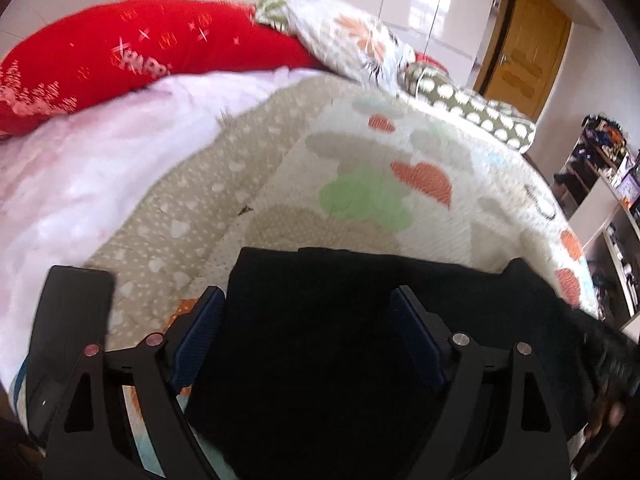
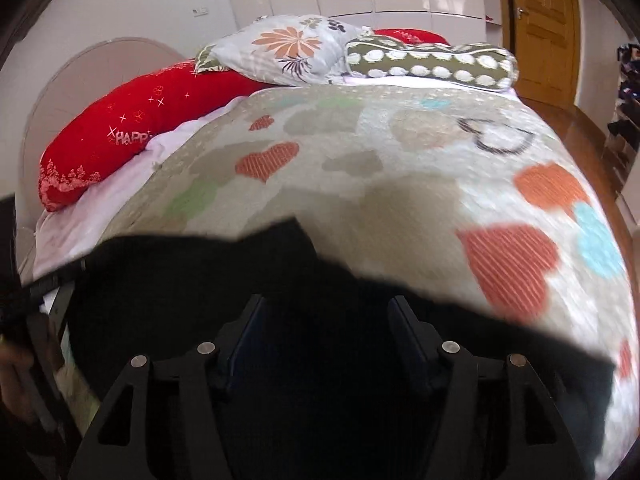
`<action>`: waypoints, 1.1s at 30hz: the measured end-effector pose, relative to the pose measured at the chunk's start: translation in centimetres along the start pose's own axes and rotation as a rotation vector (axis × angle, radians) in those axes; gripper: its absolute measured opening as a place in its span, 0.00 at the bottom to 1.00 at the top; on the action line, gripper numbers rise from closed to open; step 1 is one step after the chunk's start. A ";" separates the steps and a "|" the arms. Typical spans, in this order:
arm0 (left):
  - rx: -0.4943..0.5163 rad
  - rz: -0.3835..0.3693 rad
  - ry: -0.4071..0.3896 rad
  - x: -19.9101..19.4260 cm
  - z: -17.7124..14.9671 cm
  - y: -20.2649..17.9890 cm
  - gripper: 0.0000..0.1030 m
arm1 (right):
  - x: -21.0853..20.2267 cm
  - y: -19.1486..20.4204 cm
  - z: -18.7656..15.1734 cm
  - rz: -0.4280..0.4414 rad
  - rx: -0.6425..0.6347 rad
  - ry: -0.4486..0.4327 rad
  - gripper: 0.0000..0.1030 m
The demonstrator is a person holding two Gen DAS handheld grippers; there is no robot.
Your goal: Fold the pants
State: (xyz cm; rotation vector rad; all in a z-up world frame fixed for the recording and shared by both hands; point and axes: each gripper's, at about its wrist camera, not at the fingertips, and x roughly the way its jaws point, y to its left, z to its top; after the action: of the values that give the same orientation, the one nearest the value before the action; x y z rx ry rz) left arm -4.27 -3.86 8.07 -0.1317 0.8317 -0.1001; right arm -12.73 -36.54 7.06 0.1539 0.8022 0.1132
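The black pants (image 1: 320, 344) lie on the heart-patterned blanket (image 1: 400, 160) at the near edge of the bed, under both grippers. The risk, as I judge it, is pinching the blanket along with the cloth, or catching only one layer, so the fold drags crooked. The left gripper (image 1: 308, 304) has its fingers (image 1: 204, 320) spread wide over the pants, pressing nothing. The right gripper (image 2: 326, 320) also stands open above the dark fabric, not clamped.
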 end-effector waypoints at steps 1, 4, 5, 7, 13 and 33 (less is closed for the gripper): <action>0.002 -0.023 -0.010 -0.8 -0.1 -0.3 0.83 | -1.1 -0.4 -0.3 0.001 0.005 -0.017 0.62; 0.034 -0.057 -0.036 -2.7 -0.4 -1.5 0.83 | -6.1 -3.2 -1.1 -0.032 0.033 -0.102 0.65; 0.050 -0.074 -0.038 -3.1 -0.5 -2.1 0.83 | -6.8 -3.9 -1.1 -0.053 0.031 -0.109 0.67; 0.088 -0.126 -0.023 -3.6 -0.7 -3.5 0.83 | -7.9 -5.8 -1.3 -0.115 0.022 -0.101 0.71; 0.177 -0.195 0.022 -3.3 -2.2 -7.7 0.83 | -7.1 -8.6 -2.0 -0.182 0.051 -0.046 0.71; 0.247 -0.210 0.058 -3.5 -4.3 -10.5 0.83 | -5.3 -8.7 -2.2 -0.163 0.010 -0.008 0.74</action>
State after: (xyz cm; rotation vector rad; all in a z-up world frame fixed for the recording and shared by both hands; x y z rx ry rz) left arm -10.21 -14.03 9.37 0.0172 0.8550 -0.4040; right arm -17.64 -45.73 7.68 0.0980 0.8043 -0.0451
